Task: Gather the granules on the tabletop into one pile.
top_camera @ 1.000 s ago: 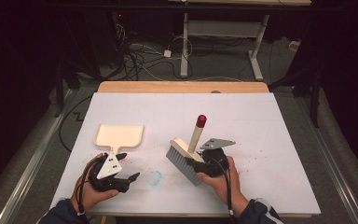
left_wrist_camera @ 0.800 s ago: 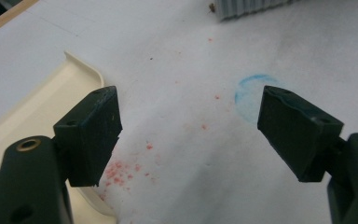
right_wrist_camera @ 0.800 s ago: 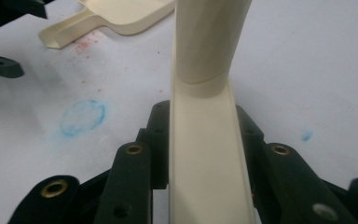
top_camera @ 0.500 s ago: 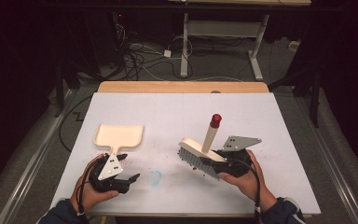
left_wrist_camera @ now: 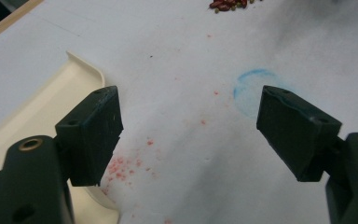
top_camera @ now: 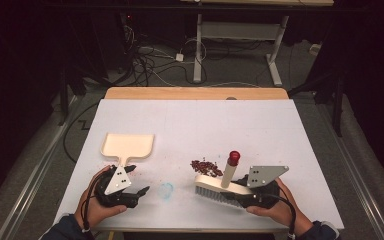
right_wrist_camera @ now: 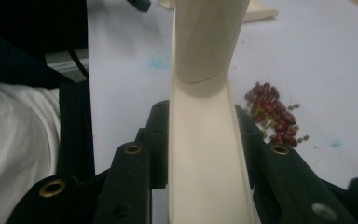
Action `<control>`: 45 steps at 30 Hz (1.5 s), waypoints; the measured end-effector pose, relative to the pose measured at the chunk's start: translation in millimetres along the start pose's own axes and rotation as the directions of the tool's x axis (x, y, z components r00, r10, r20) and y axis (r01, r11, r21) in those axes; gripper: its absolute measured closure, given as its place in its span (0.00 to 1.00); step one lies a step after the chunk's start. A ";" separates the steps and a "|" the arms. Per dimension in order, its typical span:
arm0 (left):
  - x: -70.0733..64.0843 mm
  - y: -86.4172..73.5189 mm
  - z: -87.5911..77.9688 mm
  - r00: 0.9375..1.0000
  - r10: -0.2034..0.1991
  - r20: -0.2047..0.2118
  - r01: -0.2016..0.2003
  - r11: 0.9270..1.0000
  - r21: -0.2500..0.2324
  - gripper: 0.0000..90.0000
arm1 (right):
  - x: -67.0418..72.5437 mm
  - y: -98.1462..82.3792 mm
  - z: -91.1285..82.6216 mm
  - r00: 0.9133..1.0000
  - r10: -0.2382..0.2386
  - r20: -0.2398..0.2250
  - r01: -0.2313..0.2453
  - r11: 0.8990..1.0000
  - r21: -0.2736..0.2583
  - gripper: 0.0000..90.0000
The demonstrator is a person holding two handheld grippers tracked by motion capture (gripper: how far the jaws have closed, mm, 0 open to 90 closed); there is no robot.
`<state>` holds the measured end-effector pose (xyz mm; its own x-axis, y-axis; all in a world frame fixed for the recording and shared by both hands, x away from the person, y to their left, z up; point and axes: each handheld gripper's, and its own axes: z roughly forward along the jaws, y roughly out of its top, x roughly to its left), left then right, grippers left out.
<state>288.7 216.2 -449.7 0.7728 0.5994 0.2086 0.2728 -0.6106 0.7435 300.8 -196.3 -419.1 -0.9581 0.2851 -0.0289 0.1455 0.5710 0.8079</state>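
Observation:
A cream hand brush (top_camera: 220, 186) with grey bristles and a red-tipped handle is held low over the white table, its head clamped by my right gripper (top_camera: 247, 196), which is shut on it. Its cream back (right_wrist_camera: 200, 163) runs between the jaws. A small pile of red beans (top_camera: 206, 167) lies just beyond the bristles, and the same beans (right_wrist_camera: 272, 114) sit right of the brush. A cream dustpan (top_camera: 127, 146) rests at the left, its handle towards my left gripper (top_camera: 139, 192). That gripper is open and empty, with the dustpan's edge (left_wrist_camera: 37, 107) beside its left jaw.
A faint blue circle (top_camera: 166, 189) is drawn on the white table cover (top_camera: 195, 125) between the two grippers, with red specks (left_wrist_camera: 126, 163) scattered near the dustpan. A wooden strip (top_camera: 195, 93) edges the far side. Cables and desk legs stand on the floor beyond.
The right gripper has carried the brush to the right and towards the near edge, uncovering the bean pile. The left gripper has stayed where it was.

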 end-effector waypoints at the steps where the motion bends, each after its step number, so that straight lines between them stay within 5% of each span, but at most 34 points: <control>1: 0.2 0.4 0.0 1.000 0.008 -0.005 -0.008 1.000 -0.003 0.24 | -1.5 -2.5 2.6 1.000 -0.007 -0.017 0.008 1.000 0.013 0.75; 4: -0.1 0.9 1.4 1.000 0.012 -0.003 -0.012 1.000 0.004 0.24 | -6.1 -7.5 11.4 0.999 -0.011 -0.032 0.013 0.999 0.051 0.75; 11: -1.5 0.0 3.1 1.000 0.007 0.005 -0.008 1.000 0.015 0.24 | -26.2 -10.8 13.1 1.000 -0.016 -0.024 0.017 0.999 0.035 0.75; 23: -3.1 1.0 7.6 1.000 0.011 0.016 -0.011 0.999 0.033 0.24 | -72.9 -0.4 39.5 0.993 -0.058 -0.101 0.056 0.998 -0.023 0.75; 34: -3.3 -1.6 6.4 0.999 0.014 0.029 -0.015 0.999 0.037 0.24 | -79.0 16.7 43.5 0.995 -0.052 -0.085 0.044 0.994 -0.100 0.75; 38: -4.8 -1.6 4.3 0.999 0.019 0.026 -0.020 0.999 0.034 0.24 | -69.7 22.2 24.1 1.000 -0.020 -0.011 0.019 0.993 -0.117 0.75; 41: -4.4 -1.9 2.1 1.000 0.017 0.021 -0.018 0.999 0.028 0.24 | -64.1 21.4 6.4 0.991 0.063 0.119 -0.047 0.991 -0.129 0.75; 43: -3.8 -2.1 1.4 1.000 0.013 0.017 -0.013 1.000 0.024 0.24 | -59.2 18.0 -2.9 0.968 0.111 0.225 -0.083 0.988 -0.130 0.75; 45: -3.7 -2.0 0.8 1.000 0.012 0.016 -0.012 1.000 0.022 0.24 | -53.3 12.1 -8.8 0.936 0.141 0.322 -0.106 0.987 -0.121 0.75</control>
<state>285.8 214.8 -452.5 0.7851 0.5836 0.2074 0.2758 -0.6293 0.7266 351.4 -211.3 -402.6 -0.7969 0.5953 -0.1032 0.2157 0.4399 0.8718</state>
